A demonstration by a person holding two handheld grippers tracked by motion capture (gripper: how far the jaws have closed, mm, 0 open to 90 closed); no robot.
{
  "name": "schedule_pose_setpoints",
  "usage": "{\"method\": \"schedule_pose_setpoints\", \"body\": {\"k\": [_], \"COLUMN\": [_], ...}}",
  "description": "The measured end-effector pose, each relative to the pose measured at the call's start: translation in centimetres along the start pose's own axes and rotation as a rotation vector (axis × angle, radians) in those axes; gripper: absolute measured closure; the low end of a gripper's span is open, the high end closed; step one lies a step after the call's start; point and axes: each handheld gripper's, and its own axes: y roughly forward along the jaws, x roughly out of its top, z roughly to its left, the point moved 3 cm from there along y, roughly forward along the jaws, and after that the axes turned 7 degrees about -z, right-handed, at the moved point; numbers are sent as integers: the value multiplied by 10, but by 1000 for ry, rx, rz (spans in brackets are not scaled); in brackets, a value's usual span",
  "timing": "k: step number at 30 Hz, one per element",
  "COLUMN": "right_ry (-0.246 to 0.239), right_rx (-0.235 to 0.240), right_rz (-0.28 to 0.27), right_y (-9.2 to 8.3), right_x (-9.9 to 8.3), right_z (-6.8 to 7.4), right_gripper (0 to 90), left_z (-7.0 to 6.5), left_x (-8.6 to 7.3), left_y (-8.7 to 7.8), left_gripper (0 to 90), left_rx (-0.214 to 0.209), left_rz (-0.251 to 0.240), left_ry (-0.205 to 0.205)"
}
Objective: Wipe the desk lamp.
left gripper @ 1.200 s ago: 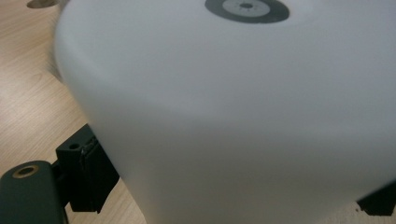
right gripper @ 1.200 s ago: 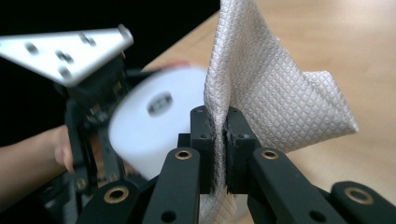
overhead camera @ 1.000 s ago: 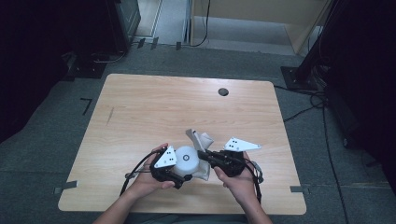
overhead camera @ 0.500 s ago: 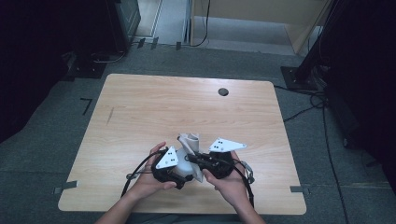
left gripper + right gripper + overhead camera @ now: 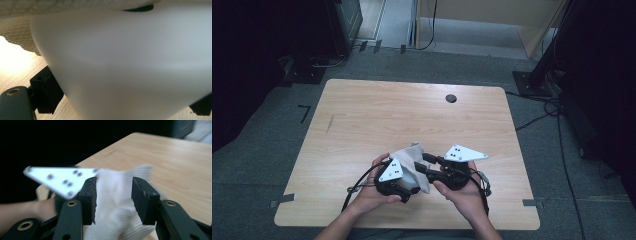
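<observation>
White knit cloth (image 5: 411,159) lay at the table (image 5: 362,115)'s 6 o'clock edge | soft, light, floppy: pinch a bunched fold | my left gripper (image 5: 404,186) clamped a smooth white object with it | my right gripper (image 5: 113,200) had just been opening, cloth between jaws, unpinched.

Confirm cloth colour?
Off-white knit cloth; clearest in the right gripper view, between that gripper's jaws.

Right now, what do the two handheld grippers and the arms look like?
Both the left gripper and right gripper have black bodies, each topped by a grey three-cornered plate with dark dots. The right gripper's jaws are black blocks on dark arms with brass-coloured rivets. A black cable loops from each. The forearms are bare, no sleeves in view.
</observation>
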Motion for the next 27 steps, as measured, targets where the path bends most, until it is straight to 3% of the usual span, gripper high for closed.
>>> {"method": "schedule_pose_setpoints", "body": {"k": [3, 5, 6, 10, 13, 15, 20, 25, 27], "right_ry": [-5, -15, -60, -105, -168, -196, -196, -196, -197], "right_rx": [-75, -84, -105, -123, -152, -167, -165, -166, -165], "right_rz": [-13, -4, 30, 44, 59, 65, 68, 72, 72], "right_y": [5, 9, 20, 27, 29, 29, 29, 30, 29], "right_x": [-4, -6, -16, -24, -25, -25, -26, -26, -26], "right_z": [-5, -6, -5, -2, 3, 5, 4, 4, 4], "right_gripper": [550, 561, 612, 617, 611, 600, 595, 595, 594], "left_z": [0, 0, 0, 0, 2, 1, -3, 0, 1], "left_x": [0, 0, -1, -1, -3, -4, -2, 4, -1], "left_y": [0, 0, 0, 1, 1, 1, -9, -21, -23], "left_gripper": [81, 81, 81, 78, 71, 71, 55, 31, 31], "left_rx": [1, 2, 3, -1, -14, -4, 65, 21, 23], "left_rz": [-5, -6, -8, -18, -26, -52, -40, -79, -69], "left_ry": [-3, -2, -2, -7, -16, -12, 6, -49, -59]}}
